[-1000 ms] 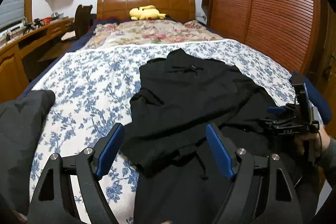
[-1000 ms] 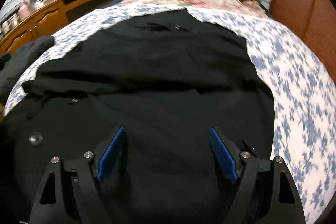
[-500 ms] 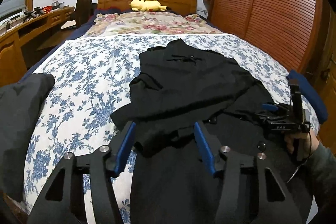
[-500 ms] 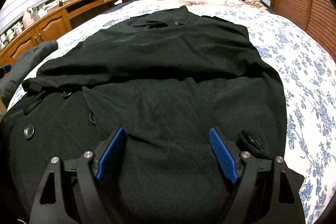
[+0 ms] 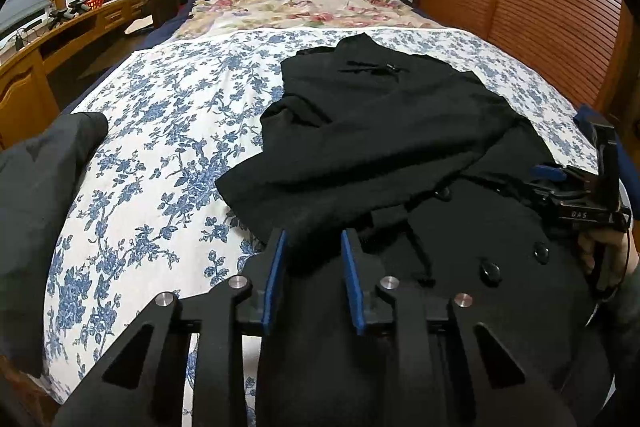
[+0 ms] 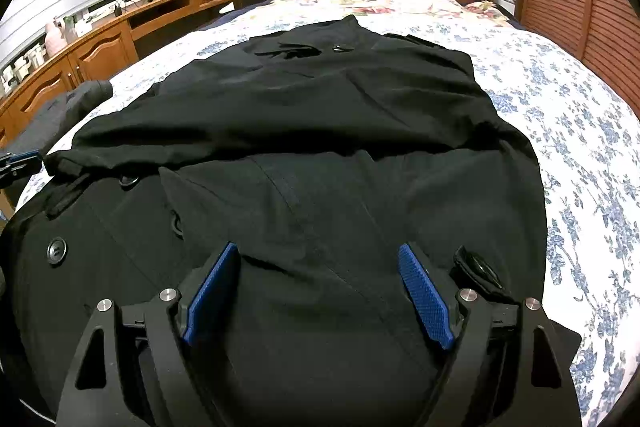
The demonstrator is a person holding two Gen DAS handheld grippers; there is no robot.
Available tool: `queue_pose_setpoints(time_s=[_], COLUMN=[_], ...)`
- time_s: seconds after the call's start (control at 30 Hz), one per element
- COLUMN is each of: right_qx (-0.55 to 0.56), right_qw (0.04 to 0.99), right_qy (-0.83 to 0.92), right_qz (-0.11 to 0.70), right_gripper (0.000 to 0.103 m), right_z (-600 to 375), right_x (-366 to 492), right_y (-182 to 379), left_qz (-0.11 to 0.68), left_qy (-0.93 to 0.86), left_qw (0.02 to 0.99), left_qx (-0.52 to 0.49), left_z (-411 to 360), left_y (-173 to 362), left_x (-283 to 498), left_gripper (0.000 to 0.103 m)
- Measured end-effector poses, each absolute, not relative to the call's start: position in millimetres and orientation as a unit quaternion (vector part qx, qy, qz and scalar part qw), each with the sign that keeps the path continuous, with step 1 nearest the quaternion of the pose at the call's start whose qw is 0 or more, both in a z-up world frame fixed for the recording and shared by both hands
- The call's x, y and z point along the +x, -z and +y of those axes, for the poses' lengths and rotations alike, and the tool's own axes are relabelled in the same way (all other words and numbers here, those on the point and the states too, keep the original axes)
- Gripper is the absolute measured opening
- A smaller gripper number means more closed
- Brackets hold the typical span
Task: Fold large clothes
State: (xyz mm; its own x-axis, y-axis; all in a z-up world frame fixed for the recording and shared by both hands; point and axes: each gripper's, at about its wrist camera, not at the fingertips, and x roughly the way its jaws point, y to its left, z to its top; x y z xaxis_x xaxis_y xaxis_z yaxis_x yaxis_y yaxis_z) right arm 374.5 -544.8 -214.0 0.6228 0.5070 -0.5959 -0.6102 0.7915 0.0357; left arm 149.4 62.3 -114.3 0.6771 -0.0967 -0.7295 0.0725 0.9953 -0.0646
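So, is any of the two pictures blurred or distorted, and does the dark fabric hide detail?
Left wrist view: sharp, fisheye bends the wardrobe; black coat swallows its folds. Right wrist view: sharp too, desk curves, black corners.

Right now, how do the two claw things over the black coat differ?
The left gripper has its jaws narrow and closing, with a fold of the black coat between them; the right gripper stands wide open above flat cloth. The left works the coat's edge, the right its middle. Both have blue pads.
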Motion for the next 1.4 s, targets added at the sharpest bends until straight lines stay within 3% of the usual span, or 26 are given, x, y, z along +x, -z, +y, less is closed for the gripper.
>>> queue_pose_setpoints(time_s=[0.37, 0.4, 0.43, 0.57, 0.93, 1.4], right_qx=[-0.085, -0.085, -0.085, -0.085, -0.084, -0.086], right_qw=[0.897, 0.897, 0.897, 0.897, 0.898, 0.898], right_qy=[-0.311, -0.311, -0.311, -0.311, -0.310, -0.308], right_qz=[0.302, 0.302, 0.301, 0.301, 0.301, 0.303], right_gripper=[0.084, 0.084, 0.084, 0.084, 0.084, 0.084], right_z=[-544.8, -544.3, -544.4, -544.6, -544.2, -544.2], right_x=[374.1, 373.9, 374.0, 374.3, 374.4, 374.9], right_y=[214.0, 213.9, 214.1, 214.2, 214.8, 215.0], left_qz=[0.426, 0.424, 0.417, 0.397, 0.354, 0.372], left_qy=[0.038, 0.044, 0.049, 0.047, 0.100, 0.127], left_qw=[0.904, 0.904, 0.908, 0.917, 0.930, 0.920], left_qx=[-0.012, -0.014, -0.016, -0.018, -0.009, 0.006], left_z=[68.2, 67.7, 67.3, 67.8, 33.5, 3.6], left_y=[123.8, 124.0, 122.3, 111.4, 60.0, 75.9], left_x=[159.5, 159.1, 157.6, 153.5, 117.5, 74.4], left_gripper=[0.029, 0.027, 0.012, 0.005, 0.003, 0.003])
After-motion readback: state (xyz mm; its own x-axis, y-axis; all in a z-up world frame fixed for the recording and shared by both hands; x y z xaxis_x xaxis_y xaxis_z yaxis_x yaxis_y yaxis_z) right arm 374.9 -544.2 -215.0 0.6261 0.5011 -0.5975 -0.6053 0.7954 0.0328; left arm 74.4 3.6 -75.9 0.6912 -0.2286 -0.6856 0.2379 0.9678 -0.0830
